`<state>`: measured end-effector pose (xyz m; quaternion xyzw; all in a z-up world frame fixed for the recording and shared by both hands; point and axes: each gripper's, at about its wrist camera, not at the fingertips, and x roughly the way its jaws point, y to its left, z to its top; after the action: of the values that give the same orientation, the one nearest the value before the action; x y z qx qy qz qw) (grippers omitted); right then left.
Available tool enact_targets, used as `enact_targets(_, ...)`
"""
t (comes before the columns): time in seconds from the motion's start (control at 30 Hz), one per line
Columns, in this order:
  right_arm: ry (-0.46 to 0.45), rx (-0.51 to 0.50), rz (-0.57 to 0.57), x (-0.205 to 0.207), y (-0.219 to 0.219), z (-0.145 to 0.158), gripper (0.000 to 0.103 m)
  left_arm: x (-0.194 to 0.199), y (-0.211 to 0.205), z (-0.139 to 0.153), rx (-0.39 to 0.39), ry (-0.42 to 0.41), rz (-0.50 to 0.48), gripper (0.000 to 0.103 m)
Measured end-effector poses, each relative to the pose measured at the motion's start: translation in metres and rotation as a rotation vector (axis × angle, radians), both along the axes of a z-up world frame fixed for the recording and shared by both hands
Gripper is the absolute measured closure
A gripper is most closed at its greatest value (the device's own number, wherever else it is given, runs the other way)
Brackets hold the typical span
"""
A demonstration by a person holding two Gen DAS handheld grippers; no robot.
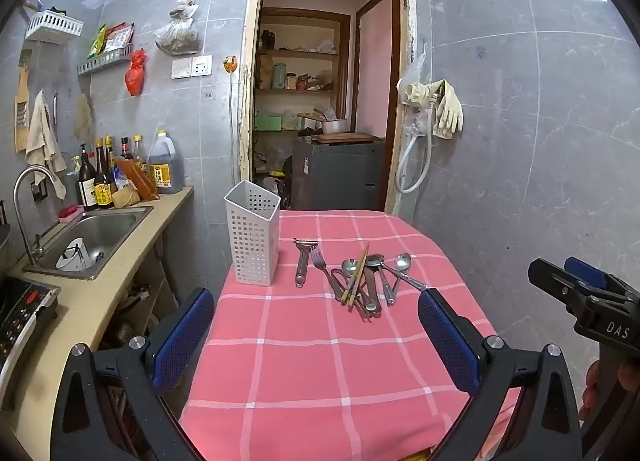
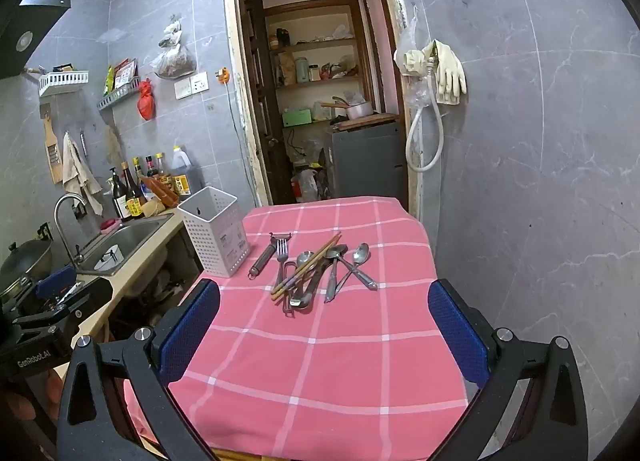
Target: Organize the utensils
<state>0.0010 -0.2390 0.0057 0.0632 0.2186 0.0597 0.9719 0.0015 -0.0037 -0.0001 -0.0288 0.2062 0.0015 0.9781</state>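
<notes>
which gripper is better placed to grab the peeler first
Left, probably. The peeler lies at the left edge of the utensil pile, beside the white holder, on the left gripper's side. Both grippers are open and empty; the right gripper faces the spoons.

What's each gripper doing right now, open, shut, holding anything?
Left gripper: open wide, holding nothing, above the tablecloth.
Right gripper: open wide, holding nothing, short of the utensils.

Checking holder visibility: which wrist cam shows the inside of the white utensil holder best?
Right wrist: the white utensil holder shows its open top and inner back wall. Left wrist sees the holder mostly side-on, little interior.
</notes>
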Motion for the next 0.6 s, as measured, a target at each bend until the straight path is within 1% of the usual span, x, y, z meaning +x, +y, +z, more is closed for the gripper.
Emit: enact_targets(0.6,0.003,0.002,-0.001,0.0013,-0.0027,-0.0026,0.001,-0.0022,0.002,0.0031,-0.001,-0.001,0.004,0.0)
